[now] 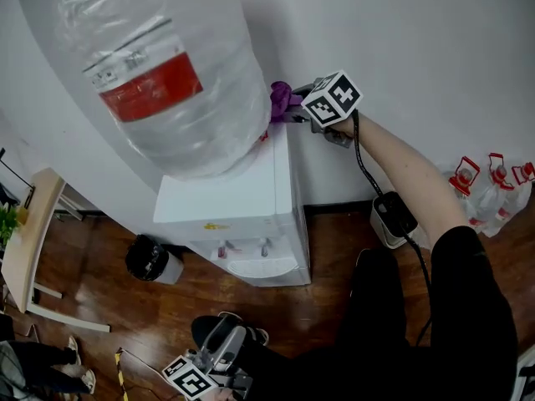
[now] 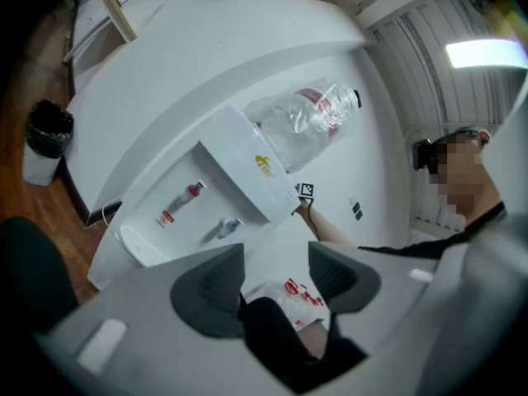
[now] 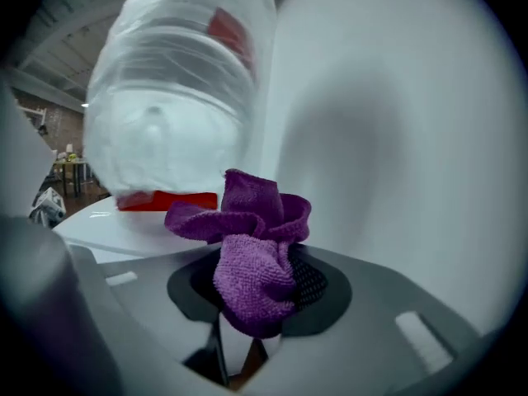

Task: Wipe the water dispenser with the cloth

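Cloth point(image 3: 247, 221) between jaws of right tool point(image 3: 262, 291)

Wood floor point(image 1: 150, 324): water dispenser point(image 1: 251, 199) standing centre, black bin point(image 1: 150, 259) at its 9 o'clock, bottles point(image 1: 489, 190) at 3 o'clock.

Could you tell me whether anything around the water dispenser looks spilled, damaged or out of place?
Nothing looks spilled or broken. The dispenser stands upright, its plastic-wrapped bottle seated on top. Only oddity: red-capped jugs lie on the floor by the wall.
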`<state>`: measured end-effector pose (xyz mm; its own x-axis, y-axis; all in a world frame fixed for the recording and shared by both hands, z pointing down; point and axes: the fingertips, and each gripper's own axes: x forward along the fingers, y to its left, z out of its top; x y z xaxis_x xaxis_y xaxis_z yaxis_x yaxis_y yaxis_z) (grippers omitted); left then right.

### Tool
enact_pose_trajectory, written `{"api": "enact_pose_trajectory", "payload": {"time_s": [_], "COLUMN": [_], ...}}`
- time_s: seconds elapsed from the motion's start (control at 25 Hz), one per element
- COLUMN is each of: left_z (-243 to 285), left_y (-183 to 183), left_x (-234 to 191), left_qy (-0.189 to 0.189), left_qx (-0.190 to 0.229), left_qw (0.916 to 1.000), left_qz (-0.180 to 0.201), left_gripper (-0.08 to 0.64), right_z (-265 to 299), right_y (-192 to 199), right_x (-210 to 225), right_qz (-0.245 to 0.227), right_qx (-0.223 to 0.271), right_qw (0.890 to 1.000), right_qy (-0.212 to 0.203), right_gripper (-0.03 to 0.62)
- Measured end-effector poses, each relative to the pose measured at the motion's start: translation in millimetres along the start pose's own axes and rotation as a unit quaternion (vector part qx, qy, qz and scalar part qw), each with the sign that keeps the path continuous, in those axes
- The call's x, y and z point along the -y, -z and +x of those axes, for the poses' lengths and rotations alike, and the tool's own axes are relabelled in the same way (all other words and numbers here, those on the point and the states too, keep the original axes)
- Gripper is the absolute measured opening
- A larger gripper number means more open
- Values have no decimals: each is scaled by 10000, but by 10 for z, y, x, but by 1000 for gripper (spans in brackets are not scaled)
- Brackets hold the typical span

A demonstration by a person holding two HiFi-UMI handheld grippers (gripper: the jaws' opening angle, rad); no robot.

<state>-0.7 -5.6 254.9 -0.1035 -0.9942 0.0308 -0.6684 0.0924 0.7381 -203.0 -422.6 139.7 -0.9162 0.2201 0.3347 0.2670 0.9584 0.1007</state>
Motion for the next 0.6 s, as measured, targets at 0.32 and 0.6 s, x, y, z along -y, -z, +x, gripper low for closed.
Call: {"api": "enact_pose_trajectory", "payload": {"time_s": [0.32,0.6], "left_z": [207,294], "left_y": [170,264], "left_x": [-107,-9], "left_qy": [174,218], "left_qx": [-365,-568], "left_qw": [9990,9981], "left_qz": [-206,-123], "left_gripper": [264,264], "right_z": [-1332,-877], "right_y": [314,860], "right_x": [-2460,-1617], "right_qz": [-565,266], "right_qx": [1086,540], "right_qw": [9798,9907], "right_qy": [-1580,-1219], "right_gripper": [135,135]}}
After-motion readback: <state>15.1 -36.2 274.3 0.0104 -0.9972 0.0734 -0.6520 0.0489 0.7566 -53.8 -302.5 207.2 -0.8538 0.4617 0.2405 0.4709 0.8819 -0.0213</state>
